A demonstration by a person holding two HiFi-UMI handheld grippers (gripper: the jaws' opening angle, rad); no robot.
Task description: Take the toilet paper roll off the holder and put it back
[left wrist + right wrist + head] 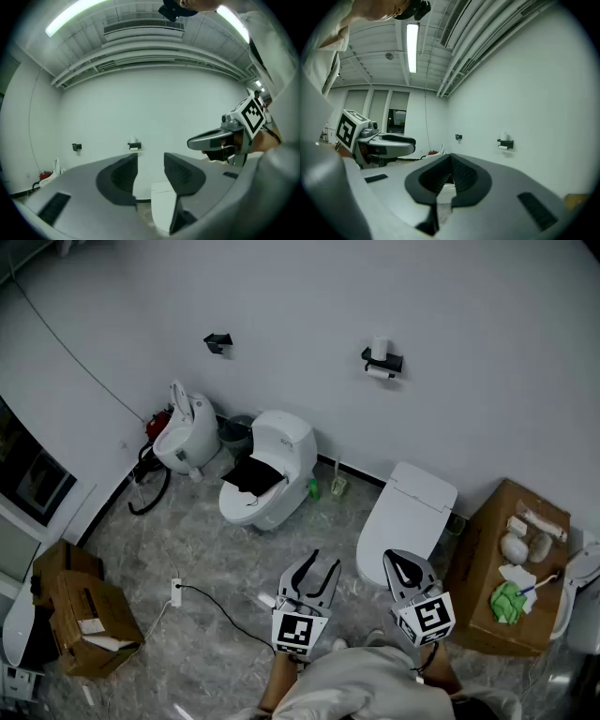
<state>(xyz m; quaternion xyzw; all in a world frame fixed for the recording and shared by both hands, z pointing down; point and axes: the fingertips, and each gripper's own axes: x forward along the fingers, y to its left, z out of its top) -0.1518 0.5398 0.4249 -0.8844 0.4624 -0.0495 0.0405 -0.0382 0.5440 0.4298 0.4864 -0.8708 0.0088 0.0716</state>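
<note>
A black holder point(384, 362) is fixed on the far white wall, with a white toilet paper roll point(379, 374) hung under it and another roll standing on top. It shows small in the left gripper view point(134, 146) and in the right gripper view point(505, 144). My left gripper point(323, 561) point(150, 157) is held low near my body, far from the holder, jaws apart with nothing between them. My right gripper point(394, 559) point(450, 158) is beside it, jaws together and empty.
A white toilet point(408, 512) stands just ahead of the grippers, and two more toilets point(267, 474) point(186, 432) are at the left. A cardboard box point(506, 568) holding a green cloth is on the right, more boxes point(80, 610) are on the left. A second black holder point(217, 341) is on the wall.
</note>
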